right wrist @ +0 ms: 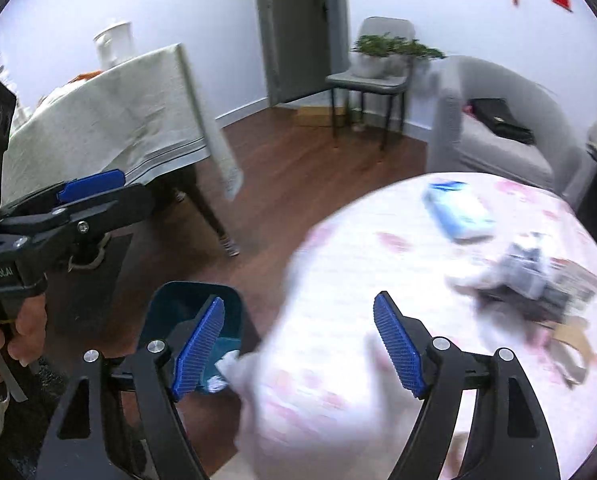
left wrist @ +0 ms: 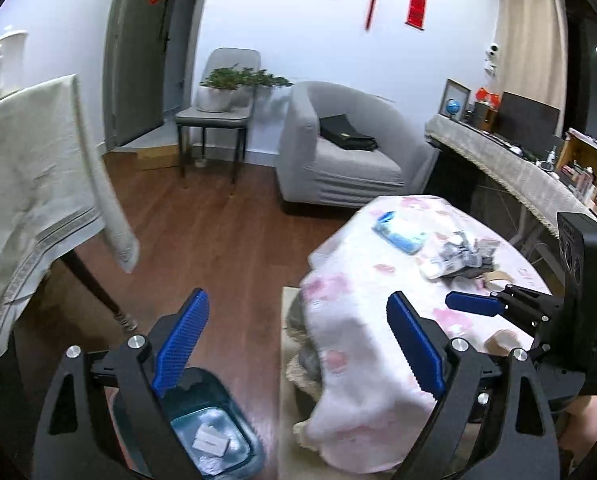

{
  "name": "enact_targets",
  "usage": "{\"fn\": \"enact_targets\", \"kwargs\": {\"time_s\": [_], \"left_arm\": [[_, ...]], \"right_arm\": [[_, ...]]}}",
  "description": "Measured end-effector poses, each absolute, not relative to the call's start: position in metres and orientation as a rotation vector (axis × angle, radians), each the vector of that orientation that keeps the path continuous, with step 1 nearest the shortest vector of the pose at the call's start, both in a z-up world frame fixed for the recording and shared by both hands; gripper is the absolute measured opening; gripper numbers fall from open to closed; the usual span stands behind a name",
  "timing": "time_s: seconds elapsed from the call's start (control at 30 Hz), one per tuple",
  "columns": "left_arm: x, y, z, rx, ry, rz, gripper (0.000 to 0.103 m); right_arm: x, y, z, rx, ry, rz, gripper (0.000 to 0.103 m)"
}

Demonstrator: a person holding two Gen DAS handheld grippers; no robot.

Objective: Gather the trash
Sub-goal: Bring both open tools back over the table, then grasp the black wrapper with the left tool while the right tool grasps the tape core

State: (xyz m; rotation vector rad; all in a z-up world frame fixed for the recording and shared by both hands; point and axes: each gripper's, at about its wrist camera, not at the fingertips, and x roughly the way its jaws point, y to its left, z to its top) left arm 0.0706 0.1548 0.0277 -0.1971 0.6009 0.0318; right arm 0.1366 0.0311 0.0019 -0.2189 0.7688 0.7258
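A pile of crumpled wrappers [left wrist: 458, 256] lies on a round table with a pink floral cloth [left wrist: 358, 320]; it is blurred in the right wrist view [right wrist: 534, 280]. A blue tissue pack [left wrist: 398, 232] lies beyond it, also in the right wrist view [right wrist: 458, 212]. A dark teal trash bin [left wrist: 210, 424] with paper scraps stands on the floor left of the table, also in the right wrist view [right wrist: 194, 312]. My left gripper [left wrist: 298, 344] is open and empty above the bin and table edge. My right gripper [right wrist: 298, 344] is open and empty over the table's near edge.
A table with a beige cloth [left wrist: 26, 168] stands at the left. A grey armchair [left wrist: 338, 152] with a black bag, a chair holding a potted plant [left wrist: 218, 92], and a long cluttered sideboard [left wrist: 518, 168] lie beyond. Wooden floor [left wrist: 202, 232] lies between.
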Motion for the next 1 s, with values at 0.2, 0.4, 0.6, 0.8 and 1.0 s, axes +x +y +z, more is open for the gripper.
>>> {"fn": "enact_targets", "kwargs": {"time_s": [0.2, 0.4, 0.6, 0.8, 1.0], "left_arm": [[0.091, 0.117, 0.032, -0.17, 0.587, -0.023, 0.093], [0.119, 0.074, 0.027, -0.151, 0.597, -0.07, 0.096], [0.15, 0.024, 0.019, -0.099, 0.624, -0.121, 0.096], [0.17, -0.014, 0.01, -0.067, 0.635, -0.151, 0.097], [0.197, -0.05, -0.007, -0.022, 0.691, -0.137, 0.097]], "right_arm": [[0.145, -0.02, 0.005, -0.2, 0.752, 0.641, 0.08], [0.153, -0.073, 0.001, -0.203, 0.76, 0.549, 0.082], [0.16, -0.119, -0.001, -0.172, 0.768, 0.484, 0.084], [0.166, -0.15, -0.003, -0.141, 0.786, 0.464, 0.084], [0.168, -0.181, -0.007, -0.124, 0.8, 0.449, 0.085]]}}
